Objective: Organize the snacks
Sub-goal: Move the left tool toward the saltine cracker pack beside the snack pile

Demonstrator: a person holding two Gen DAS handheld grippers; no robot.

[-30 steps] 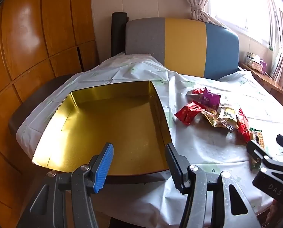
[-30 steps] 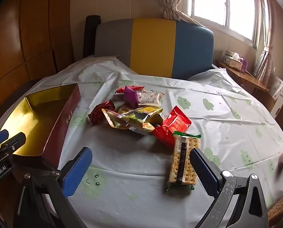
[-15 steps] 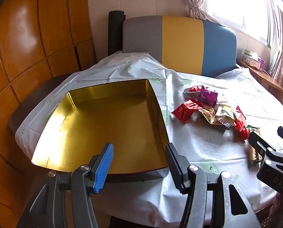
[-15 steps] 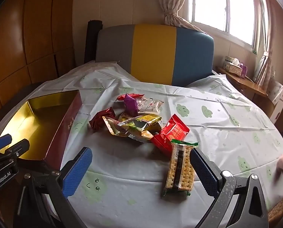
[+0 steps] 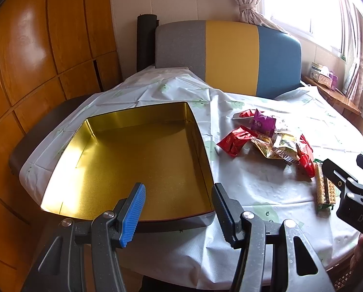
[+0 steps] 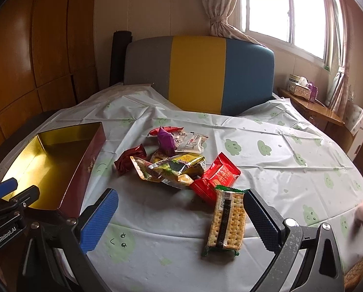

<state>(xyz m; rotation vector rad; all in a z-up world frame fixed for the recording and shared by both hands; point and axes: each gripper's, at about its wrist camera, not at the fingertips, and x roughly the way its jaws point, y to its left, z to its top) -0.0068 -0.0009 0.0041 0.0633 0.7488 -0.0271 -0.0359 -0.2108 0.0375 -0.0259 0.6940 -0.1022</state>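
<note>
Left tongs spread wide, holding nothing, hovering over the near rim of the gold-lined tin, which sits at the left edge of the tabletop. The tin is red-brown outside and nothing lies in it.

Right tongs also spread wide, holding nothing, with the cracker packet lying flat between the two fingers, close to the right one; contact cannot be told.

Snack pile near the tabletop centre, just beyond the crackers: a red packet touching the cracker packet's far end, yellow-green wrappers, a purple packet, a white packet, a dark red one nearest the tin.
</note>
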